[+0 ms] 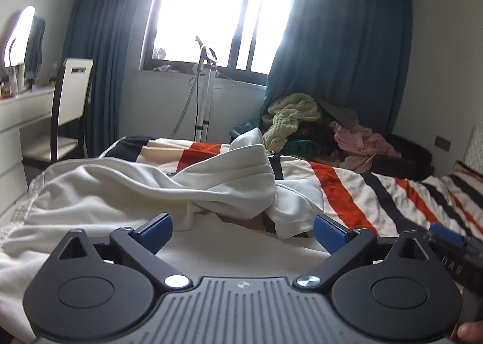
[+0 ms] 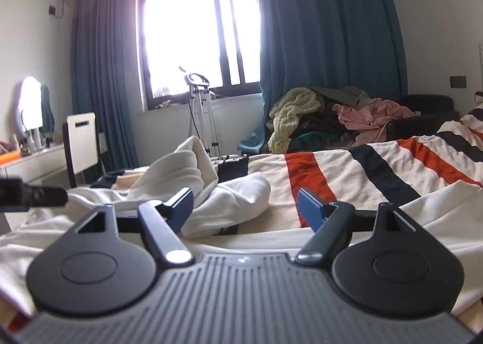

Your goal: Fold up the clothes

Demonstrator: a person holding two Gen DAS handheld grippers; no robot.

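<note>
A crumpled white garment (image 1: 145, 190) lies on the bed over a blanket (image 1: 341, 190) striped in orange, black and cream. One bunched part of it stands up in folds (image 2: 184, 169). My left gripper (image 1: 241, 230) hovers low over the near part of the garment, open, with nothing between its blue pads (image 1: 155, 230). My right gripper (image 2: 246, 209) is open too, just right of the bunched cloth, over the white fabric and the blanket (image 2: 362, 172). Each gripper shows at the edge of the other's view: the right gripper (image 1: 449, 241) and the left gripper (image 2: 33, 194).
A heap of mixed clothes (image 1: 305, 123), yellow-green, dark and pink, sits beyond the bed by the blue curtain. A garment steamer stand (image 1: 205, 87) is under the window. A white-backed chair (image 1: 72, 102) and a dressing table (image 1: 18, 108) stand at the left.
</note>
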